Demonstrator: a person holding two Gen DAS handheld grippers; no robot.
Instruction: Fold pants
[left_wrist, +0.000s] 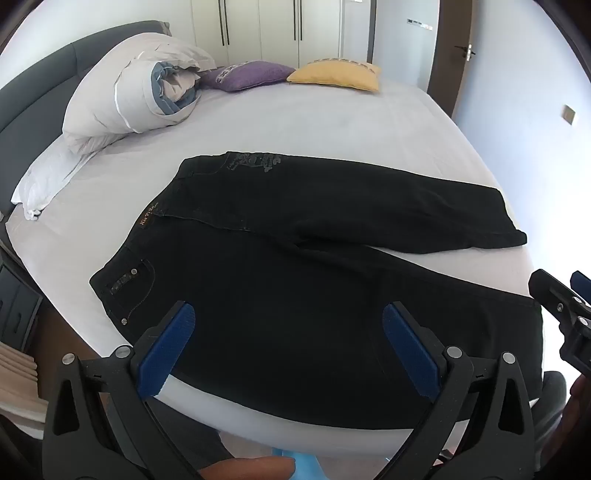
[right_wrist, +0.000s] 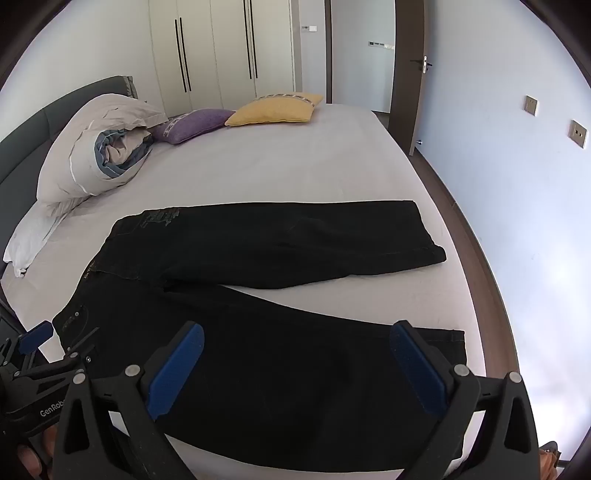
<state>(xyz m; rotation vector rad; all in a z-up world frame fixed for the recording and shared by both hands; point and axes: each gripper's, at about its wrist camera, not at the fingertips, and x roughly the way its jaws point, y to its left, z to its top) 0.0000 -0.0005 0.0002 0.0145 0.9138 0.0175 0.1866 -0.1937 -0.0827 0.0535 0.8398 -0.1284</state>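
Observation:
Black pants (left_wrist: 295, 266) lie spread flat on the pale bed sheet (left_wrist: 314, 122), waistband to the left, both legs running right in a V. My left gripper (left_wrist: 288, 325) hovers open above the near leg close to the bed's front edge, nothing between its blue pads. In the right wrist view the same pants (right_wrist: 258, 295) lie below my right gripper (right_wrist: 297, 343), which is also open over the near leg toward its hem. Each gripper shows at the edge of the other's view: the right gripper (left_wrist: 561, 295) and the left gripper (right_wrist: 37, 343).
A rolled duvet (left_wrist: 133, 96), a white pillow (left_wrist: 48, 177), a purple cushion (left_wrist: 247, 75) and a yellow cushion (left_wrist: 336, 75) sit at the far side near the grey headboard (left_wrist: 33, 96). Wardrobes (right_wrist: 218, 51) and a door (right_wrist: 406, 74) stand behind. A wall (right_wrist: 517, 184) runs along the right.

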